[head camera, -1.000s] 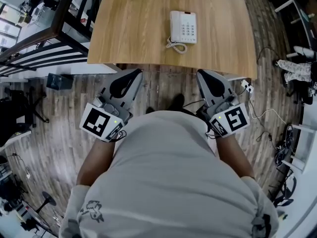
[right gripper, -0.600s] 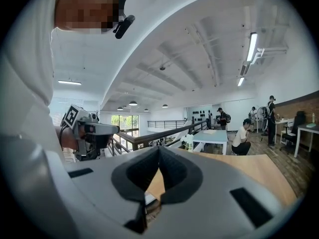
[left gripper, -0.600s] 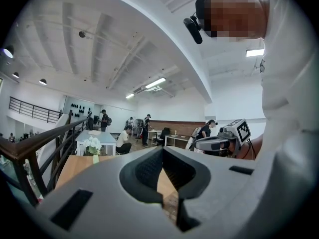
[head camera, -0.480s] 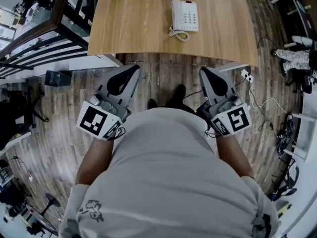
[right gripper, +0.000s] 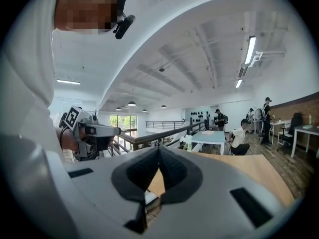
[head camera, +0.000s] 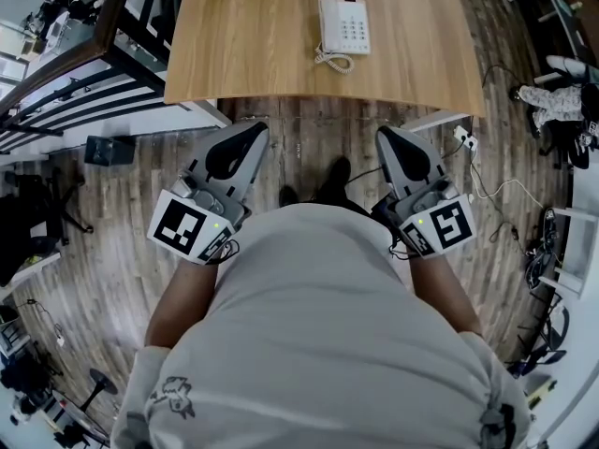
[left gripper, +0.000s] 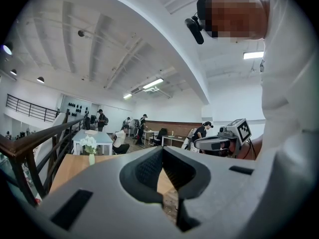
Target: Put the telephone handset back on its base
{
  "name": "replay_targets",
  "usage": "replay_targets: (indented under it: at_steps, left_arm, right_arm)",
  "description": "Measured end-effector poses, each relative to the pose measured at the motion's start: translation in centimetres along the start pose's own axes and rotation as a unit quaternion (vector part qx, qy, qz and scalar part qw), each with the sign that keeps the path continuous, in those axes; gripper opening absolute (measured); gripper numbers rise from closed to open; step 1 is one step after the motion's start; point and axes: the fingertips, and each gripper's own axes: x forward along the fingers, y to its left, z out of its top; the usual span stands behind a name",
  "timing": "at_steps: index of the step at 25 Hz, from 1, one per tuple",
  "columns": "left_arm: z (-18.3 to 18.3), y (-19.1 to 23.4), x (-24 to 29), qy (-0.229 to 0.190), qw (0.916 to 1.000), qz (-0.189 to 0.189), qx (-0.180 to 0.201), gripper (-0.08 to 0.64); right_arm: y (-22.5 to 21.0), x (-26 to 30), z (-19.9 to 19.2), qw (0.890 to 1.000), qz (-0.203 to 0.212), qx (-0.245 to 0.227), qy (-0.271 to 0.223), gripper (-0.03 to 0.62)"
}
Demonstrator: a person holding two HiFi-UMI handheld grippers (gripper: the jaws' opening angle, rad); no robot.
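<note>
Currently phone handset (head camera: pixel 327 24) lies lengthwise away on base (head camera: pixel 354 28); L claw (head camera: pixel 251 131), R claw (head camera: pixel 386 137) closed, empty.

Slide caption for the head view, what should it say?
Left gripper and right gripper shut, empty; white corded telephone on light wooden table.

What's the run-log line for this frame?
left gripper: shut, empty | right gripper: shut, empty | telephone: on wooden table, untouched | both grippers short of table edge

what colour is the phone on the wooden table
White. The boxy plastic desk telephone shows best in the head view.
</note>
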Motion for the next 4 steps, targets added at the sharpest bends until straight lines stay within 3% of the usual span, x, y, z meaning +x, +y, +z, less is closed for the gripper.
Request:
replay_targets:
  at_steps: [4]
  left_arm:
    - [-0.05,-0.64,0.15,0.001,1.0,-0.001,-0.002,0.006]
  right_arm:
    - [-0.29,-0.74,0.13,1.0,-0.004,0.001,-0.001,0.006]
